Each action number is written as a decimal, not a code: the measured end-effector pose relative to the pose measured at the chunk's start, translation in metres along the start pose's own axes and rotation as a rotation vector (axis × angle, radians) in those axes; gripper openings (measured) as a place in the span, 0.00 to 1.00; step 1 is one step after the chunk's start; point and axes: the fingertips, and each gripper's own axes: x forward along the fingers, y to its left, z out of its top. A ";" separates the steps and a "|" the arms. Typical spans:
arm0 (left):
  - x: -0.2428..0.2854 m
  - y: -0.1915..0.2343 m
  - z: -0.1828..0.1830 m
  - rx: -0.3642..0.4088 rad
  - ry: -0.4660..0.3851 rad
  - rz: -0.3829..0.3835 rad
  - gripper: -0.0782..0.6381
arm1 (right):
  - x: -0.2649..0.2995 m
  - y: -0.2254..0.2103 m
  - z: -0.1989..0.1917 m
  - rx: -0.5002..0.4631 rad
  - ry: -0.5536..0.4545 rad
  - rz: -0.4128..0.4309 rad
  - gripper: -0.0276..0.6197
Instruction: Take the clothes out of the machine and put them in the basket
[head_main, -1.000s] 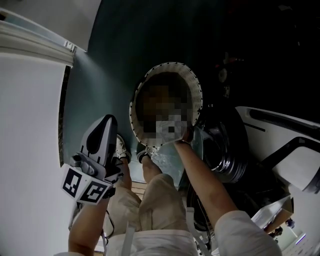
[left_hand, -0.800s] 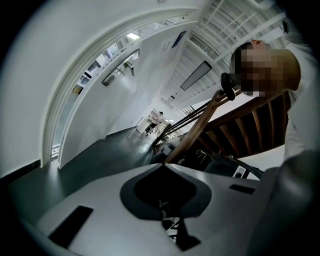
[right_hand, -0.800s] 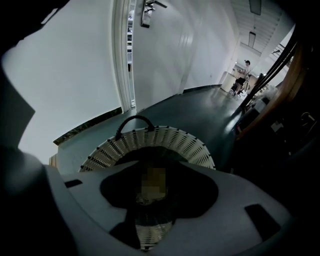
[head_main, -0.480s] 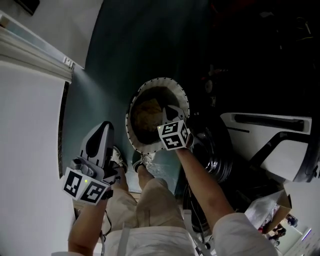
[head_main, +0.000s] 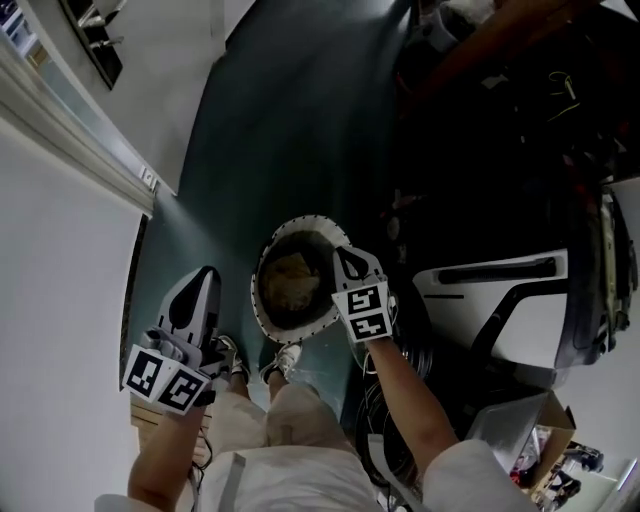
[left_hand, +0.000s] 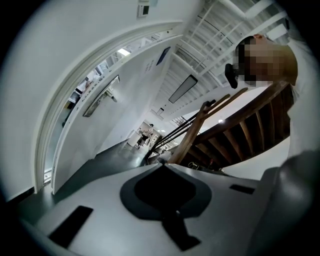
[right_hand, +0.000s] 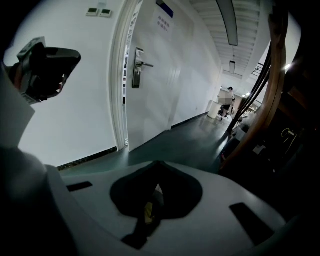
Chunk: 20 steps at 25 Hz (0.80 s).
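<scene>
Head view, steeply down: basket (head_main: 256, 305) on the dark floor (head_main: 260, 150) holds a tan heap of clothes (head_main: 290, 282), right gripper (head_main: 346, 256) above its rim, jaws pressed together, gripping nothing, left gripper (head_main: 205, 276) beside it, likewise closed and empty.

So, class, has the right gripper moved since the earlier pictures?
Yes. The right gripper has lifted out of the basket, now over its right rim.

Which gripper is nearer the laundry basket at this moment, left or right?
Right. In the head view the right gripper overlaps the right rim of the basket, above it. The left gripper is off to the basket's left, clear of the rim.
</scene>
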 end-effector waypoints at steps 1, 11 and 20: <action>-0.002 -0.002 0.010 0.001 -0.012 -0.002 0.12 | -0.011 -0.003 0.010 -0.006 -0.016 -0.006 0.06; -0.032 -0.028 0.082 0.026 -0.105 -0.003 0.12 | -0.125 -0.012 0.095 -0.043 -0.173 -0.058 0.06; -0.049 -0.050 0.132 0.066 -0.176 -0.008 0.12 | -0.209 -0.019 0.121 -0.038 -0.258 -0.136 0.06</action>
